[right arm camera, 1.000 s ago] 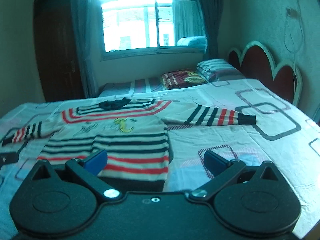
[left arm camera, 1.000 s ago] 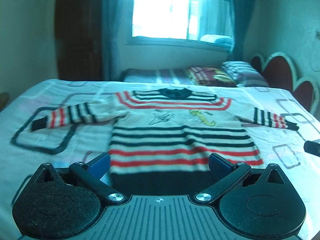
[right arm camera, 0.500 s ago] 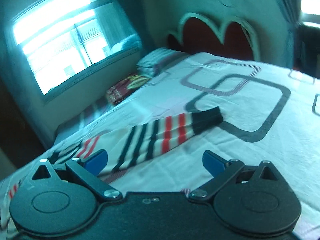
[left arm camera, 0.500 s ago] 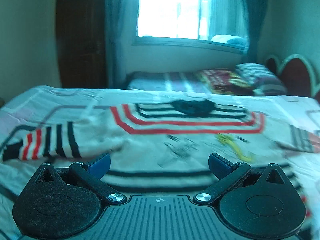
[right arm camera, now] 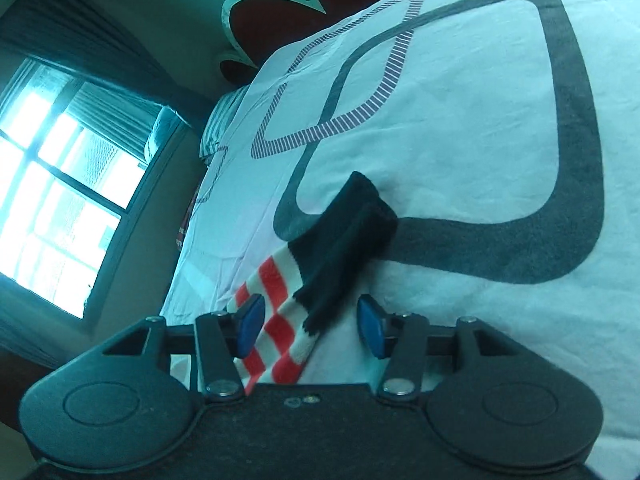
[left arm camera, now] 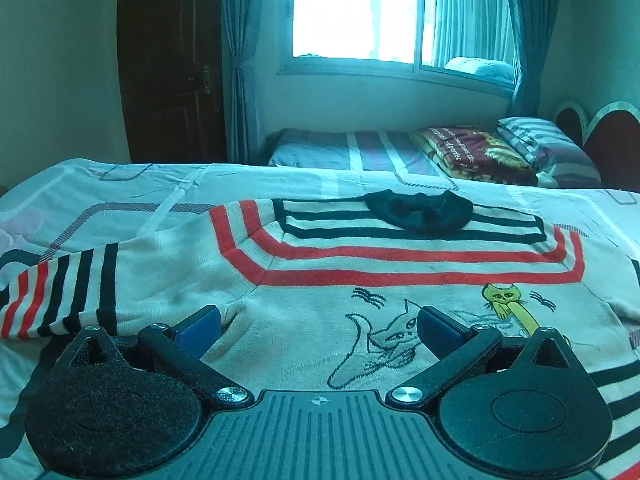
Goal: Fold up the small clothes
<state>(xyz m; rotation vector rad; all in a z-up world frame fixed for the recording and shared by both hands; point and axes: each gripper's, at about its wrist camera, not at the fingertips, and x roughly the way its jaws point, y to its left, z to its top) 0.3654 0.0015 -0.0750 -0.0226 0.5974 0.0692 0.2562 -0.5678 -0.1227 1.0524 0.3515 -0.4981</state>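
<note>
A small striped sweater (left arm camera: 360, 280) with a black collar and cat drawings lies flat, front up, on the bed. Its left sleeve (left arm camera: 60, 292) stretches out to the left. My left gripper (left arm camera: 318, 326) is open and hovers low over the sweater's chest, near the left armpit. In the right wrist view the right sleeve's black cuff (right arm camera: 348, 232) and red-and-white stripes lie between the blue pads (right arm camera: 250, 326). My right gripper (right arm camera: 312, 326) is open around the sleeve end, tilted sideways, with the jaws still apart.
The white bedsheet (right arm camera: 460, 128) has dark rounded-square prints. A second bed with a folded blanket (left arm camera: 472, 152) and pillow (left arm camera: 548, 140) stands behind, under the window. A red headboard (right arm camera: 280, 4) is at the bed's far end. A dark door (left arm camera: 172, 72) is on the left.
My left gripper moved forward over the sweater, from the hem to the chest. My right gripper swung right, rolled sideways, and came down around the right sleeve's cuff.
</note>
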